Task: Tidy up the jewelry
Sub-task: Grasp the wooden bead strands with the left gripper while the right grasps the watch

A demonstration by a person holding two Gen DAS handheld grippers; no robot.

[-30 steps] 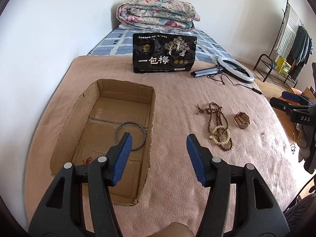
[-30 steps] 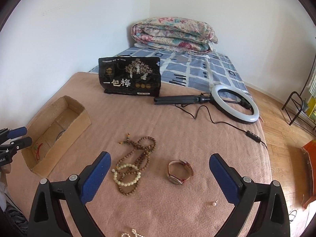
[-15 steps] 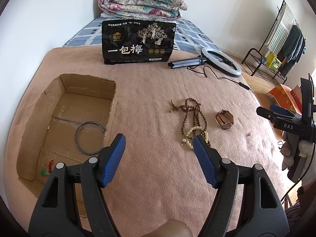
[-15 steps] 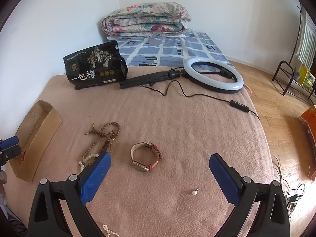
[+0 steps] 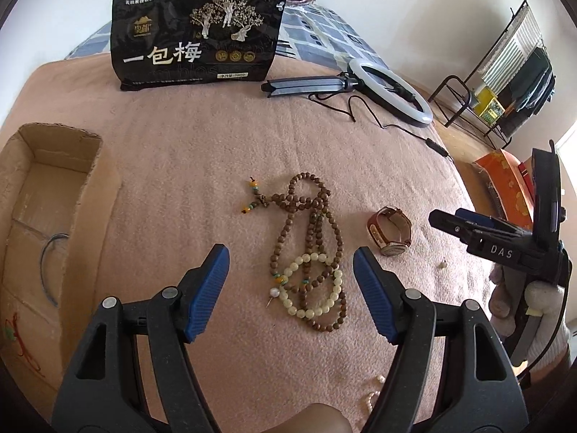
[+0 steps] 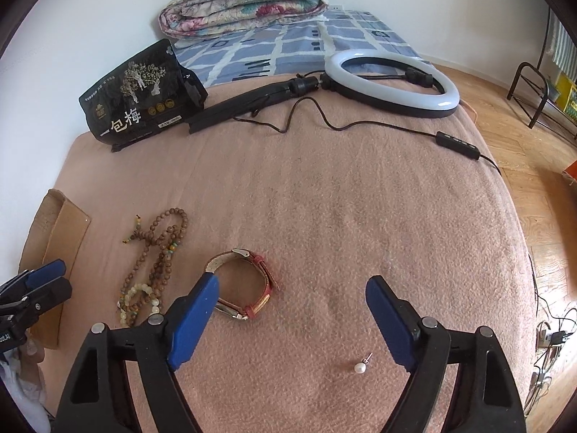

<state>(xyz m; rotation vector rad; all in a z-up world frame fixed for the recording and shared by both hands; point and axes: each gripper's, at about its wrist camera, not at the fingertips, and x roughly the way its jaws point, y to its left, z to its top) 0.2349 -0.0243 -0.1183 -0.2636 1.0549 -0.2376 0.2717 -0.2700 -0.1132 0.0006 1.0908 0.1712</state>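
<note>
Jewelry lies scattered on a pink blanket as you hold both grippers above it, each w/ jaws spread wide and nothing between the blue pads. Your left gripper frames a tangle of brown prayer beads and a pale bead bracelet, which overlap each other on the blanket. Just right of them sits a watch w/ a red-brown strap, resting on its side. Your right gripper hangs over open blanket, w/ the watch partly behind its left pad and a pearl earring lying near its right pad, not touching. A few more pearls show at the bottom edge of the left view; can't tell what piece they belong to. At far left, a cardboard box holds a metal ring and a red cord. Farther back: a black snack bag standing upright, a ring light lying flat w/ its cable trailing, and a folded quilt.
</note>
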